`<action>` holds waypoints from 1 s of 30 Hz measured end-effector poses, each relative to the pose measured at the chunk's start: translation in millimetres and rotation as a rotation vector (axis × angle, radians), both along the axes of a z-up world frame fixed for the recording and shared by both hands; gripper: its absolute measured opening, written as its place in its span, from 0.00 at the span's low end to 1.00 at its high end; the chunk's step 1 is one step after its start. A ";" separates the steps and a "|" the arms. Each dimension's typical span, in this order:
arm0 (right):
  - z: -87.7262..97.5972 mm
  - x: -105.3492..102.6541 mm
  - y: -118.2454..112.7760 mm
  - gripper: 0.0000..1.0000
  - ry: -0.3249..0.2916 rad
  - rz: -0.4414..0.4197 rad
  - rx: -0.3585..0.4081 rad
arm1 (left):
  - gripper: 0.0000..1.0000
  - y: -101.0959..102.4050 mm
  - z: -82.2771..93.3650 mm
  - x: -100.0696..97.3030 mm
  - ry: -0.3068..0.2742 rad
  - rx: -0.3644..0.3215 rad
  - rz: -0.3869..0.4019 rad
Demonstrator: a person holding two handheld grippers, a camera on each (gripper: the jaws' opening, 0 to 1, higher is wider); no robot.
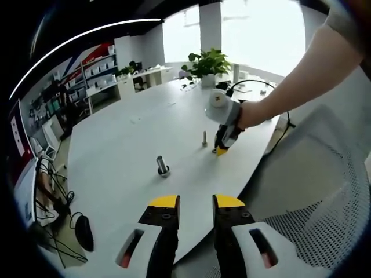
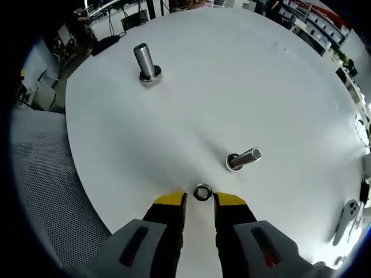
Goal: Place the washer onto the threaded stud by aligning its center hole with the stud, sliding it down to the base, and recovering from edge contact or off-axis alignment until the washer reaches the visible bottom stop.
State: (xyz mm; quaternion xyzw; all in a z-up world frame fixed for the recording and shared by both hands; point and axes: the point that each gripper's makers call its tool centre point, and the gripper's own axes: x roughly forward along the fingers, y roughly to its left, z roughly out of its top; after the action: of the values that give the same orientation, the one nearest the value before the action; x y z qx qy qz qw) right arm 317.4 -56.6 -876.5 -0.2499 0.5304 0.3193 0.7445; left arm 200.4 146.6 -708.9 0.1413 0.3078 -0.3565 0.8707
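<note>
Tool on our right [image 2: 200, 200] hangs low over the worktop [image 2: 243, 75] with its yellow-tipped jaws parted, and the washer [image 2: 202, 192] lies flat on the surface just ahead of them, about level with the tips and centred on the gap. We judge the jaws are set this way so they can close across the washer's rim; whether they already touch it we cannot tell. The washer is a small, bright metal ring with a dark centre hole, sitting near the worktop's curved edge.

Just beyond it stands a threaded stud [image 2: 244, 158] on a wider base, near enough to be the likely target. A second, thicker threaded stud [image 2: 146, 62] stands well apart, further along the same curved edge.

In the left gripper view, our left tool [image 1: 196, 201] waits beyond that edge, jaws apart and holding nothing, which keeps it out of the way. From there we see the right tool [image 1: 222, 152] tipped down onto the worktop by a hand [image 1: 248, 113], the slim stud [image 1: 204, 138] just beside it and the thick stud [image 1: 162, 165] nearer us.
</note>
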 end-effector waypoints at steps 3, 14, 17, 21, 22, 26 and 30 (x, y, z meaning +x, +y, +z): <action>0.1 0.6 -0.1 0.20 0.015 0.008 -0.008 | 0.20 -1.2 0.8 -0.1 0.000 -0.007 -0.004; -0.7 4.4 -0.8 0.16 0.069 0.045 -0.062 | 0.20 -1.8 2.7 1.2 -0.005 -0.019 0.000; -1.2 4.6 -1.1 0.15 0.111 0.033 -0.102 | 0.21 -2.2 2.4 0.3 -0.008 -0.013 -0.003; -2.0 3.6 -0.1 0.15 0.150 0.039 -0.167 | 0.21 -1.3 5.9 2.9 -0.017 -0.031 0.007; -2.1 3.7 -0.1 0.15 0.160 0.028 -0.182 | 0.21 -1.8 6.1 2.6 -0.016 -0.035 0.006; -2.2 3.5 -0.4 0.15 0.173 -0.008 -0.203 | 0.21 -3.8 6.5 0.9 -0.020 -0.032 -0.006; -2.2 4.2 -3.0 0.15 0.176 -0.047 -0.192 | 0.21 -2.0 8.7 2.4 -0.025 -0.046 0.007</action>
State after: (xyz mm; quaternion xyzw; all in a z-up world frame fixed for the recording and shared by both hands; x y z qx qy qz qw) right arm 321.5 -59.6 -878.7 -0.2784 0.6274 0.2703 0.6751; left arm 202.8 144.6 -700.2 0.1245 0.2892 -0.3587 0.8787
